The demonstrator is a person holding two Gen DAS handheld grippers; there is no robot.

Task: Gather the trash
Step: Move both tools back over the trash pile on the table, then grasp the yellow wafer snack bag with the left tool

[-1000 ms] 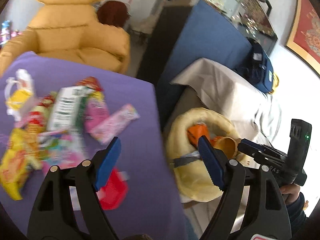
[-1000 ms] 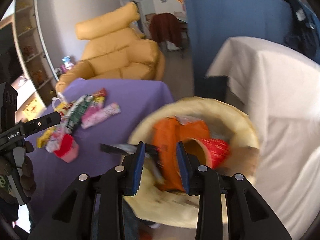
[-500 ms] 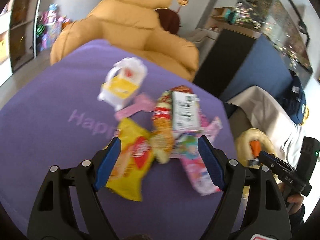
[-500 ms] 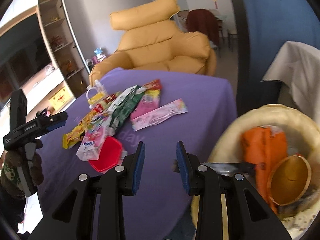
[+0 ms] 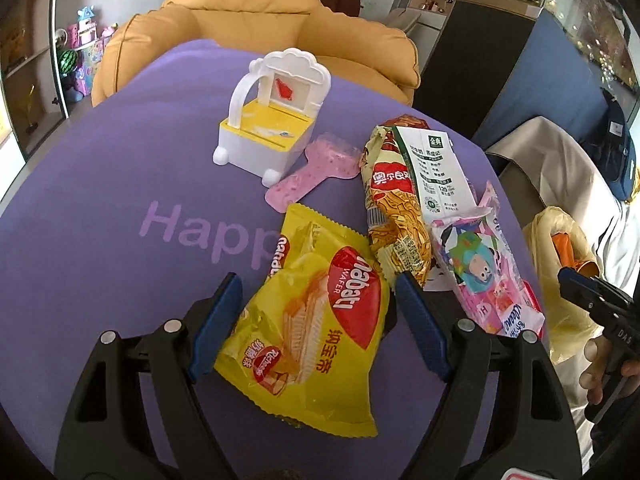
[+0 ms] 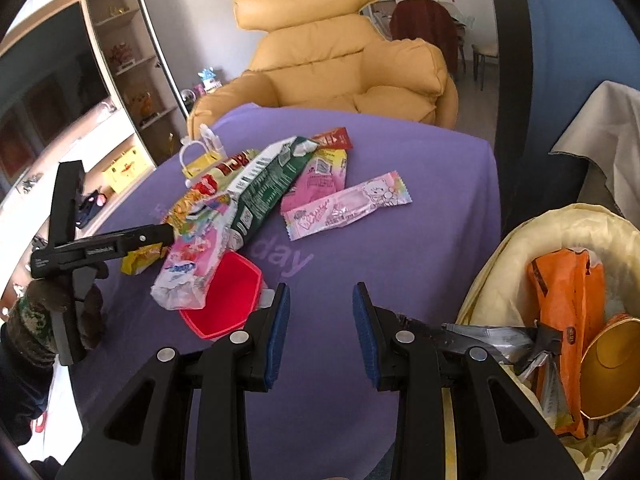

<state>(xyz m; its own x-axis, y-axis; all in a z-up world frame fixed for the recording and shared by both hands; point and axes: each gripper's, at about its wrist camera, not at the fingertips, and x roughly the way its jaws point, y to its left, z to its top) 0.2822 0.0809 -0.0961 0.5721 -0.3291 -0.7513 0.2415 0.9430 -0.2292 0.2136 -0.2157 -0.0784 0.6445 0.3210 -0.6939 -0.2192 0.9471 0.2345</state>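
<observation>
A yellow wafer bag [image 5: 316,320] lies on the purple tablecloth [image 5: 100,200]. My left gripper [image 5: 316,320] is open and straddles it, pads beside its edges without squeezing. Beside the bag lie a noodle packet [image 5: 396,216], a white-and-green carton [image 5: 430,168] and a pink tissue pack [image 5: 480,276]. My right gripper [image 6: 322,332] is open with nothing between its pads, low over bare cloth near a red plastic tub [image 6: 224,300] and a long pink wrapper [image 6: 348,208]. To its right stands the yellow-lined trash bin [image 6: 540,232], holding an orange packet [image 6: 568,288] and a paper cup [image 6: 612,360].
A white-and-yellow toy chair [image 5: 272,124] and a pink toy [image 5: 316,168] sit further back on the cloth. A yellow armchair [image 6: 340,60] stands behind the table, shelves [image 6: 120,80] to the left. White-draped furniture [image 5: 560,168] is behind the bin.
Both grippers have swung away from the trash bin toward the table. The left one has dropped over the yellow wafer bag. The right one now hangs over the cloth. Jaw widths look unchanged.
</observation>
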